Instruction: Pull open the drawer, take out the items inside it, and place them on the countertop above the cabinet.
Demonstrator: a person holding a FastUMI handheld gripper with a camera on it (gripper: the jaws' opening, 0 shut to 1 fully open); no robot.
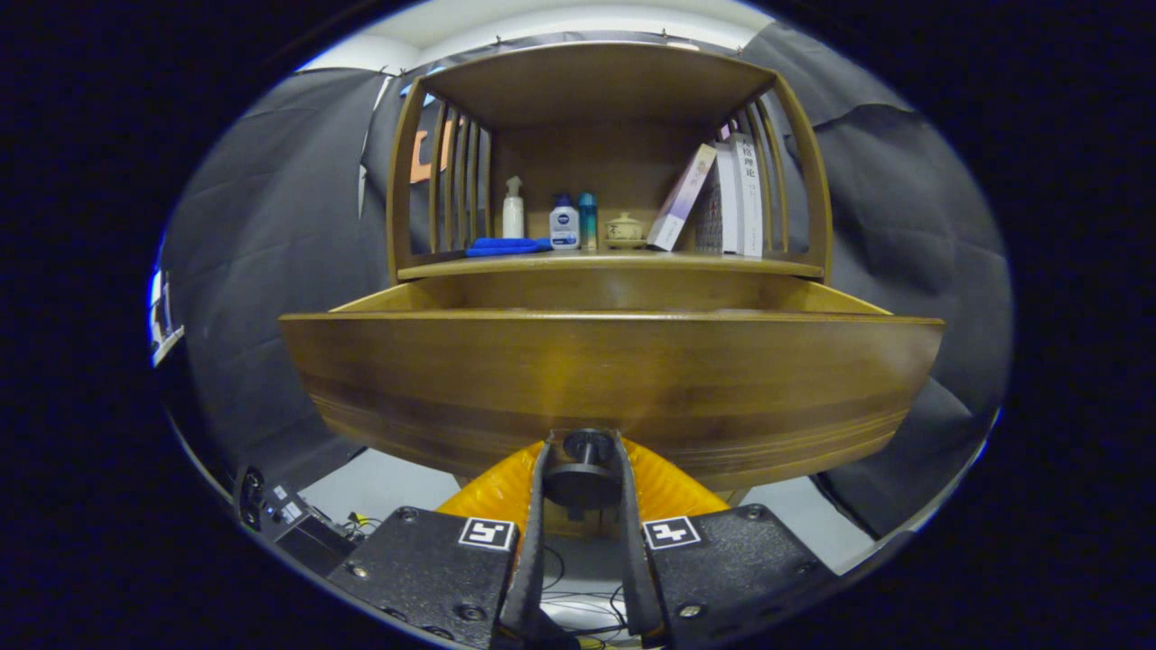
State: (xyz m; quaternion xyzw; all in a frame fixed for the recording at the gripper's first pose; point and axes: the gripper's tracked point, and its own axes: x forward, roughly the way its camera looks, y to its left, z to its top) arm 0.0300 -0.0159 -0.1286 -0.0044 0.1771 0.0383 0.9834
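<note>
The tongs (582,469) are clenched on the dark round knob (582,480) of the drawer (614,379), one finger pressing each side of it. The drawer stands pulled out toward the tongs, its wooden front just ahead of the fingertips; its inside cannot be seen from here. Beyond and above the drawer lies the bench (614,264) of the cabinet, carrying a blue cloth (503,246), a white spray bottle (513,209), a white bottle with a blue cap (564,223), a teal bottle (588,219), a small lidded pot (624,229) and leaning books (722,194)
</note>
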